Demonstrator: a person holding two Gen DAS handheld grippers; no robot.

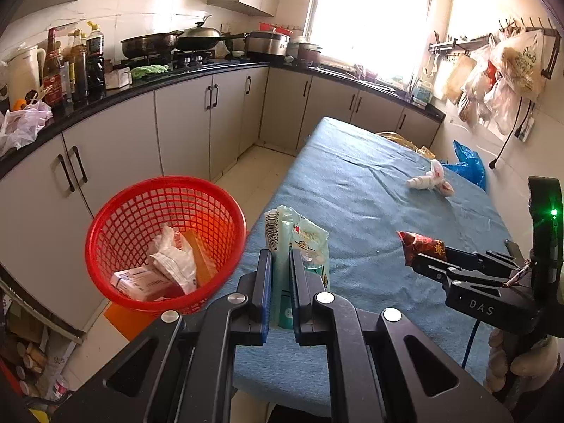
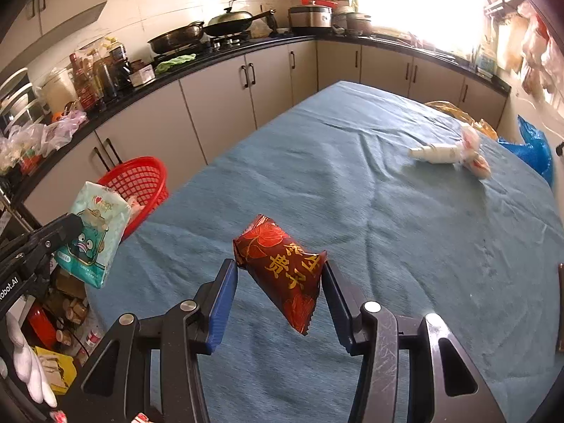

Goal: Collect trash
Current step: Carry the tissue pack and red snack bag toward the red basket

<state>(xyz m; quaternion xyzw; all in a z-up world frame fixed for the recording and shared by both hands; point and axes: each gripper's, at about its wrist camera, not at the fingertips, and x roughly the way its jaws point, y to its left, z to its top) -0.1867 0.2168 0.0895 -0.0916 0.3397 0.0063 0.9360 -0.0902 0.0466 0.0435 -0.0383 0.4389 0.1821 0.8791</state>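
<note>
Left gripper (image 1: 280,282) clamps pale green packet (image 1: 299,243) | right gripper (image 2: 280,299) half-wide, pinching red wrapper (image 2: 282,271) edgewise | both likely light, crinkly, slippery: grip mid-body.

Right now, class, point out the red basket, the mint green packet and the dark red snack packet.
red basket (image 1: 105,218), left wrist view, on its mesh wall.
mint green packet (image 1: 306,239), left wrist view, upper printed face.
dark red snack packet (image 2: 282,268), right wrist view, middle of its front.
</note>
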